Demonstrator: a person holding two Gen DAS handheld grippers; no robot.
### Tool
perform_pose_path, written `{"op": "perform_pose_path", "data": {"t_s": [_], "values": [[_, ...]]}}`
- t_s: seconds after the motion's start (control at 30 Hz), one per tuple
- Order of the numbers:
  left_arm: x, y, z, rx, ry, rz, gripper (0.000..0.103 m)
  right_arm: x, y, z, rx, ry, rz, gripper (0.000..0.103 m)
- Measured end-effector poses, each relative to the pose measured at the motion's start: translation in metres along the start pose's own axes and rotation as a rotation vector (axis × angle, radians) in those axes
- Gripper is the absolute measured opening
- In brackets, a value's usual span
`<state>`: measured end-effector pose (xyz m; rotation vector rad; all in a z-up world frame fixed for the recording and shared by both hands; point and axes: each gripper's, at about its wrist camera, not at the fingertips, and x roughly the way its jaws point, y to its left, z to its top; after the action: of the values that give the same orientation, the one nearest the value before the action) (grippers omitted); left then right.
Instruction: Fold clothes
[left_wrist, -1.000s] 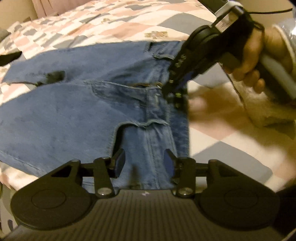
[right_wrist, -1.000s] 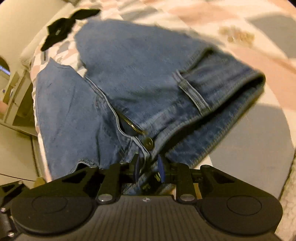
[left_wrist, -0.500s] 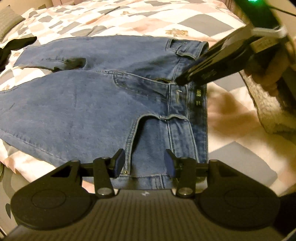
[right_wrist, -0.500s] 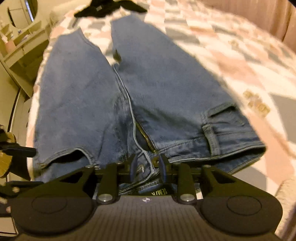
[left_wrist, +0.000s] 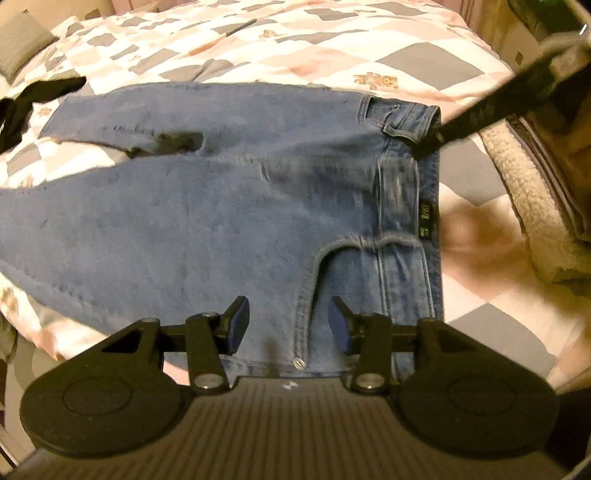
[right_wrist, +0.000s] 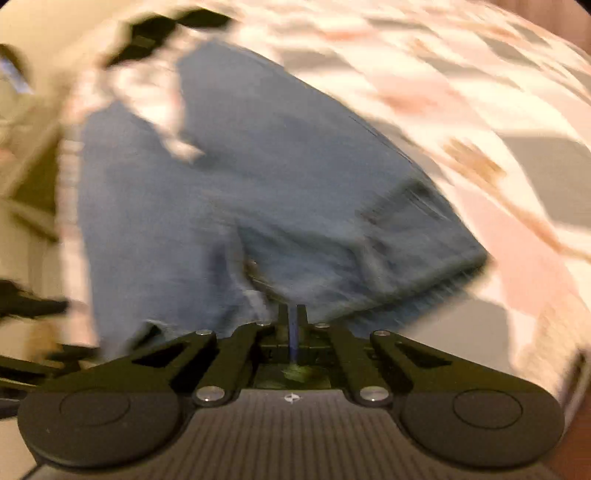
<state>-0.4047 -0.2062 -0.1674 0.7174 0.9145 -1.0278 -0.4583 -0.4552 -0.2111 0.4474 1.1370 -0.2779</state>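
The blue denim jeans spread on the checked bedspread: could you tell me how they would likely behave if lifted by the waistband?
The blue denim jeans lie limp and flat on the checked bedspread, so they would probably drape rather than hold shape. The long legs would likely hang and drag. The doubled waistband looks thick, so probably a firm grip for the open left gripper.

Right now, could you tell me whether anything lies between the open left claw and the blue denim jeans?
Nothing visible does. The left claw hovers open directly over the blue denim jeans, near the front pocket, with only denim showing between its fingers.
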Motion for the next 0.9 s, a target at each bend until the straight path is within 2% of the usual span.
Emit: {"op": "perform_pose_path", "data": {"t_s": [0.07, 0.1, 0.17, 0.2, 0.23, 0.33, 0.37, 0.4, 0.47, 0.5, 0.53, 0.6, 0.63, 0.67, 0.7, 0.8, 0.9], "values": [[0.003, 0.003, 0.007, 0.031, 0.003, -0.014, 0.043, 0.023, -0.013, -0.003, 0.064, 0.060, -0.070, 0.000], [0.004, 0.004, 0.010, 0.053, 0.005, -0.016, 0.043, 0.025, -0.014, -0.003, 0.086, 0.054, -0.082, 0.000], [0.004, 0.011, 0.014, 0.083, -0.003, -0.018, 0.044, 0.007, -0.003, -0.001, 0.101, -0.044, -0.045, 0.003], [0.004, 0.019, 0.014, 0.083, -0.005, -0.023, 0.045, -0.002, 0.008, 0.001, 0.097, -0.084, -0.021, 0.012], [0.006, 0.027, 0.015, 0.086, -0.003, -0.023, 0.045, -0.007, 0.019, 0.001, 0.085, -0.116, 0.012, 0.016], [0.011, 0.054, 0.016, 0.096, 0.002, -0.023, 0.045, 0.010, 0.056, -0.001, 0.022, -0.111, 0.095, 0.012], [0.012, 0.065, 0.016, 0.103, -0.003, -0.020, 0.045, 0.020, 0.062, -0.002, 0.026, -0.090, 0.087, 0.012], [0.012, 0.078, 0.017, 0.108, -0.008, -0.016, 0.045, 0.033, 0.061, -0.005, 0.063, -0.055, 0.040, 0.012], [0.010, 0.108, 0.017, 0.120, -0.020, -0.010, 0.045, 0.058, 0.058, -0.010, 0.136, 0.014, -0.053, 0.000], [0.009, 0.125, 0.017, 0.126, -0.025, -0.007, 0.045, 0.064, 0.055, -0.012, 0.203, 0.029, -0.079, 0.000], [0.008, 0.142, 0.016, 0.129, -0.029, -0.009, 0.045, 0.060, 0.052, -0.014, 0.285, 0.025, -0.091, 0.000], [0.007, 0.181, 0.011, 0.137, -0.023, -0.021, 0.046, 0.047, 0.066, -0.014, 0.345, 0.023, -0.184, 0.000], [0.009, 0.203, 0.009, 0.156, -0.011, -0.021, 0.046, 0.040, 0.077, -0.014, 0.361, 0.017, -0.245, 0.017], [0.012, 0.222, 0.007, 0.181, -0.001, -0.014, 0.046, 0.032, 0.091, -0.015, 0.372, -0.001, -0.295, 0.021], [0.014, 0.241, 0.006, 0.207, 0.010, -0.007, 0.046, 0.026, 0.107, -0.015, 0.386, -0.025, -0.304, 0.025], [0.024, 0.293, 0.005, 0.259, 0.019, -0.008, 0.046, 0.019, 0.159, -0.019, 0.435, -0.083, -0.296, 0.025], [0.048, 0.330, 0.006, 0.279, 0.040, 0.004, 0.046, 0.040, 0.199, -0.027, 0.518, -0.053, -0.319, 0.031]]}}
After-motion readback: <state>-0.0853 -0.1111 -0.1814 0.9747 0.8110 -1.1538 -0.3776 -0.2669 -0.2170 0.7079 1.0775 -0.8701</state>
